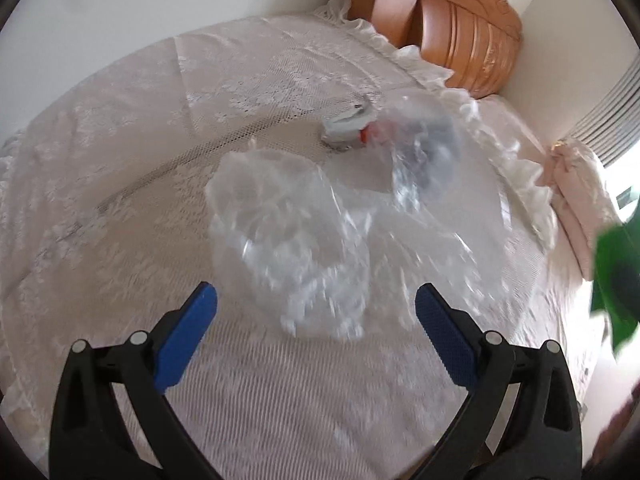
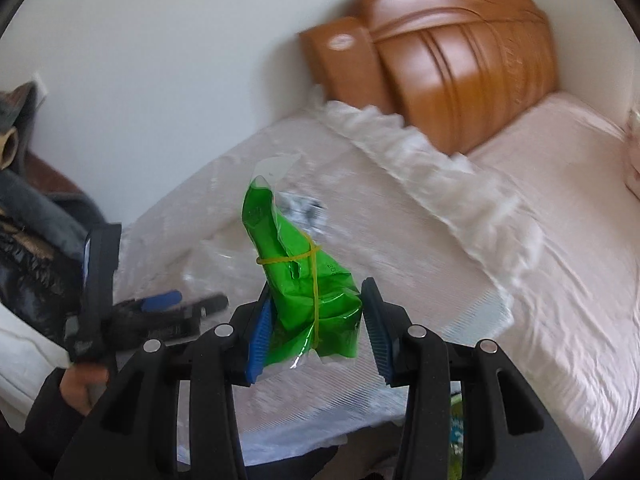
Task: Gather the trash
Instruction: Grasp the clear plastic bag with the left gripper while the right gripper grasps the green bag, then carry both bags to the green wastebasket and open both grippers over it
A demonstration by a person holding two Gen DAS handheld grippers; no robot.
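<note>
Your right gripper clasps the soft green rubber-banded packet; left gripper gapes over the flimsy clear plastic bag (pinch a fold) mid-bed.

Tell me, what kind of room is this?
Most likely a bedroom. There is a bed under a lacy white bedspread, a carved wooden headboard against the wall, and folded pink bedding at one side.

On the green packet, just right of its yellow rubber band, faint digits seem to begin "20", the rest too blurred to read
</note>
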